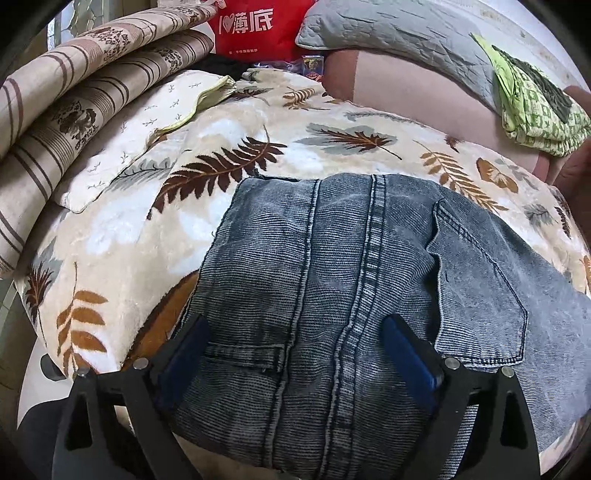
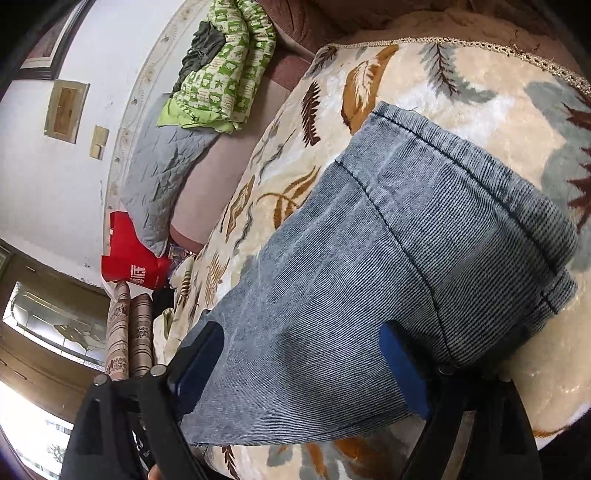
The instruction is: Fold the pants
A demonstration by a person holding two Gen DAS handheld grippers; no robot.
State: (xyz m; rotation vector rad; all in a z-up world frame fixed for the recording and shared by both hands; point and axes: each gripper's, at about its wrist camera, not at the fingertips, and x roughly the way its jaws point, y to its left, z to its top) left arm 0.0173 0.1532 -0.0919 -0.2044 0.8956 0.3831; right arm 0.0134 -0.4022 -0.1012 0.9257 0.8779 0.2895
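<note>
Grey-blue denim pants (image 1: pixel 332 266) lie folded on a cream blanket with a leaf pattern (image 1: pixel 332 122). In the left wrist view the waist end faces me, with a belt loop, the centre seam and a back pocket showing. My left gripper (image 1: pixel 295 343) hovers over that end with its jaws wide apart, and the denim lies flat between the blue pads (image 1: pixel 404 347). The right wrist view shows the stacked leg hems of the pants (image 2: pixel 406 240) on the blanket (image 2: pixel 461 85). My right gripper (image 2: pixel 303 350) also stands wide open, with the cloth spread loosely between its fingers.
A rolled striped quilt (image 1: pixel 74 92) and a cream pillow (image 1: pixel 140 129) lie to the left. At the head of the bed are a red bag (image 1: pixel 255 29) and a grey pillow (image 1: pixel 388 33). A green patterned quilt (image 1: pixel 532 107) lies far right. The blanket's fringed edge (image 2: pixel 480 44) borders the far side.
</note>
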